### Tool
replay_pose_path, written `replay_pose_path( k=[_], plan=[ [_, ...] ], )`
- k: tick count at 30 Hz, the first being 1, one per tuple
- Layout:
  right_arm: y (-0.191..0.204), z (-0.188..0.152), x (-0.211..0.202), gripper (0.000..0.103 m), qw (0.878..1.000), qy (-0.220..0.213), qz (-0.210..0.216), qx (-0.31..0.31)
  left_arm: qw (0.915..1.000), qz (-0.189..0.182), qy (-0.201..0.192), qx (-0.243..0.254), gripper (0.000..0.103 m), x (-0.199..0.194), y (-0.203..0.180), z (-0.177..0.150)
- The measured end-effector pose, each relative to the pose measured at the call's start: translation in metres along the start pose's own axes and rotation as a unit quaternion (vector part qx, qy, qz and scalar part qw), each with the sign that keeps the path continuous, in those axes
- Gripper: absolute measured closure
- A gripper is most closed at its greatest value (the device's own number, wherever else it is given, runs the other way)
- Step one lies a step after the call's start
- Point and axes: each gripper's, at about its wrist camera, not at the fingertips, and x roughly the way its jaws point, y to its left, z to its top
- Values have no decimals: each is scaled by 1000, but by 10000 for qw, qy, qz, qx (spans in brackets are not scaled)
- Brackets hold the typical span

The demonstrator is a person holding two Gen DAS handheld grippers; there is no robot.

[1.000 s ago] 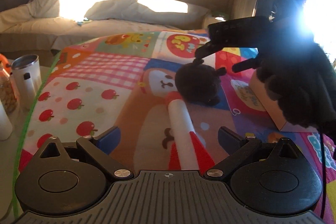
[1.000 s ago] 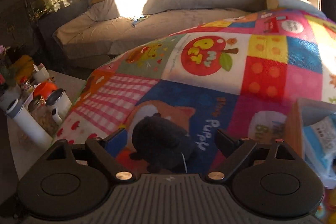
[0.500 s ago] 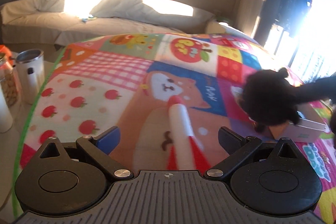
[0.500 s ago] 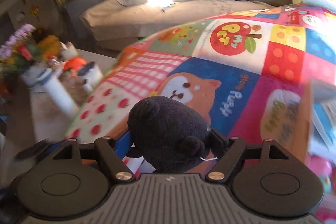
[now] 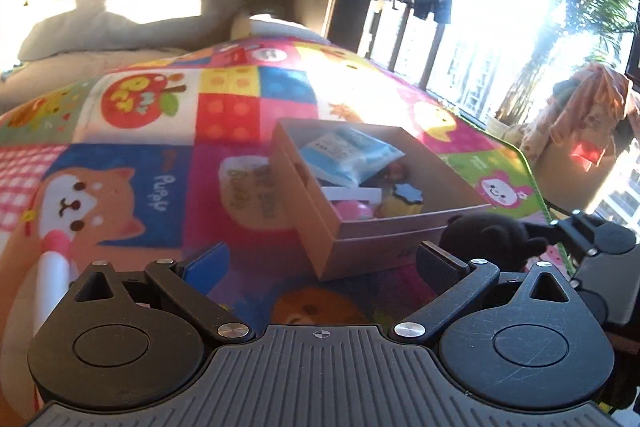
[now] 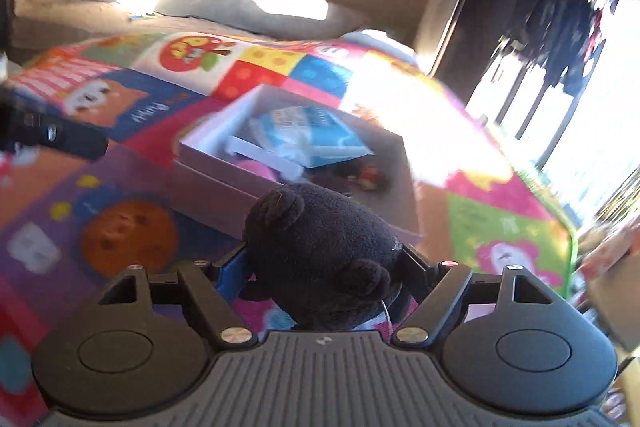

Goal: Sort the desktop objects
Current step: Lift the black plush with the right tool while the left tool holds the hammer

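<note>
The right gripper [image 6: 322, 263] has a black plush toy [image 6: 320, 259] between its two fingers. Both fingers press on the toy's sides, so the toy is held, though the jaws are opening a little right now. The toy is round and fuzzy, with small round ears (its face does not show). It sits right in front of this gripper and hides most of the fingers.

Just past the toy, ahead of the right gripper, is an open cardboard box [image 6: 208, 163]. Inside it are a blue and white packet [image 6: 316, 135], something pink [image 6: 256, 169] and a few small things that are too blurry to name. The toy is close to the near side of the box but not inside it.

The left gripper [image 5: 322, 263] is open, with nothing between its fingers. The same box [image 5: 360, 243] lies ahead of it and a bit to its right, with the blue packet [image 5: 348, 155] and a yellow thing with a dark blue top [image 5: 404, 201] in it. Farther to its right, the toy [image 5: 484, 237] shows beside the near corner of the box, held in the right gripper [image 5: 532, 233].

A white tube with a pink end [image 5: 54, 267] lies low on the left gripper's left side. Everything rests on a bright cartoon mat [image 5: 168, 163] with a puppy and an apple on it.
</note>
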Motion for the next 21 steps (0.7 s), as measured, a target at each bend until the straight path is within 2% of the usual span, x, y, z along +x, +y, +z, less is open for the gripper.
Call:
replay_pose_path(
  k=[2,4,7,10,16,18,21],
  plan=[
    [-3,-6,8,23,9996,152,142,211,10000,22,39,51,1,2,-5,2],
    [-14,-10,12,20,9948,353,603,742,9998,115,108,117,1,3,-4,2],
    [-26,-13,3,18,9866,249,1052,1223,9993,276,203,136,0,4,-1,2],
    [-33,-16,-8,16,9725,193,1611,1671,9992,285,282,61,0,8,0,4],
    [-22,-25,-14,12,9469,311,2583,1891,9985,-93,378,375,0,23,-25,5],
    [-20,-27,-13,12,9396,376,2784,1956,9970,-179,489,575,0,32,-36,3],
    [-18,-29,-15,12,9384,396,2845,1923,9943,-184,665,813,0,45,-45,-4]
  ],
)
